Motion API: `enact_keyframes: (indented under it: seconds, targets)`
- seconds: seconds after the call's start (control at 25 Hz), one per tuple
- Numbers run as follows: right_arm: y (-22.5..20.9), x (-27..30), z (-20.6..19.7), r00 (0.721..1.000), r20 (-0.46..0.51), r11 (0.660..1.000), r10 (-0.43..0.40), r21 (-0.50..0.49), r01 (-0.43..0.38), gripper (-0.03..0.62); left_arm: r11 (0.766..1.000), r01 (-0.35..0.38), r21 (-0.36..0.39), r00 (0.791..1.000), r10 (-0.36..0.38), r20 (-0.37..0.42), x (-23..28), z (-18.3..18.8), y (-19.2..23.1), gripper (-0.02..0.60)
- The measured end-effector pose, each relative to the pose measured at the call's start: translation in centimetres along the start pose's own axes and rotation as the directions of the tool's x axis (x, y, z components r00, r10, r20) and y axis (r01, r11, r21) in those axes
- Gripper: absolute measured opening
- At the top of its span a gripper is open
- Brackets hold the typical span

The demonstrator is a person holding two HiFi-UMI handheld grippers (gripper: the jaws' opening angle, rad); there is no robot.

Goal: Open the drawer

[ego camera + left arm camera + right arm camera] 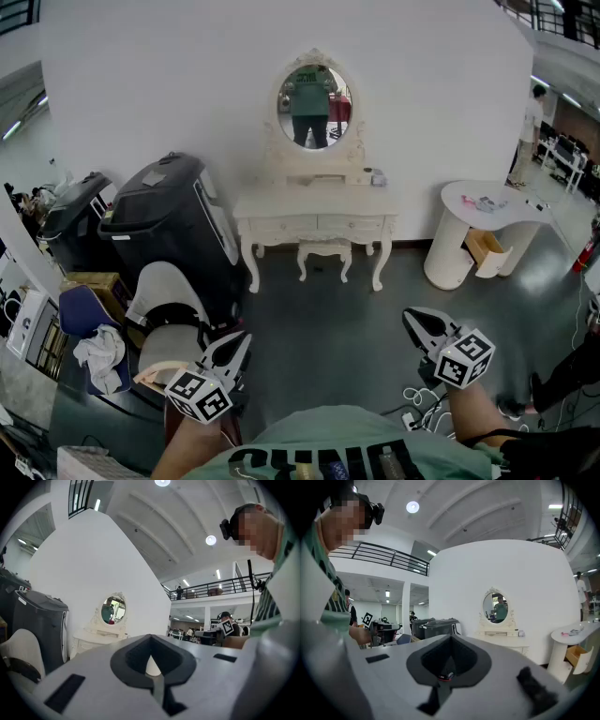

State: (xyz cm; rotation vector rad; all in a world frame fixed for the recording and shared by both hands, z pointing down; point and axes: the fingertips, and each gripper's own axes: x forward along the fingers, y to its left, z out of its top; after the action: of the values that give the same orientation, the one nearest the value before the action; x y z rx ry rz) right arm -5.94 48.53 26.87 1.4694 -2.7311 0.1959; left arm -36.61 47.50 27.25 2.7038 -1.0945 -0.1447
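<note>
A white dressing table (314,202) with an oval mirror (314,103) stands against the far wall, several steps away. Two drawer fronts (281,225) sit side by side under its top, both closed. The table also shows small in the left gripper view (96,637) and in the right gripper view (501,639). My left gripper (234,349) is held low by my body at the lower left, jaws shut with nothing in them (151,644). At the lower right my right gripper (417,323) points forward, jaws together and empty (450,644).
A small white stool (323,251) is tucked under the table. Black bins (173,220) and a white chair (164,309) stand at the left. A curved white desk (487,220) with an open wooden drawer (486,251) stands right. Cables (417,403) lie on the floor near my feet.
</note>
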Motion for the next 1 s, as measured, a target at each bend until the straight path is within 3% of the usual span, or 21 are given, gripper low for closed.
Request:
enact_keyframes:
  seconds: [1.0]
  targets:
    - [-6.2, -4.7, 0.7, 0.999, 0.046, 0.999, -0.022, 0.046, 0.020, 0.011, 0.999, 0.020, 0.030, 1.000, -0.020, -0.012, 5.5, -0.2, -5.2, 0.009]
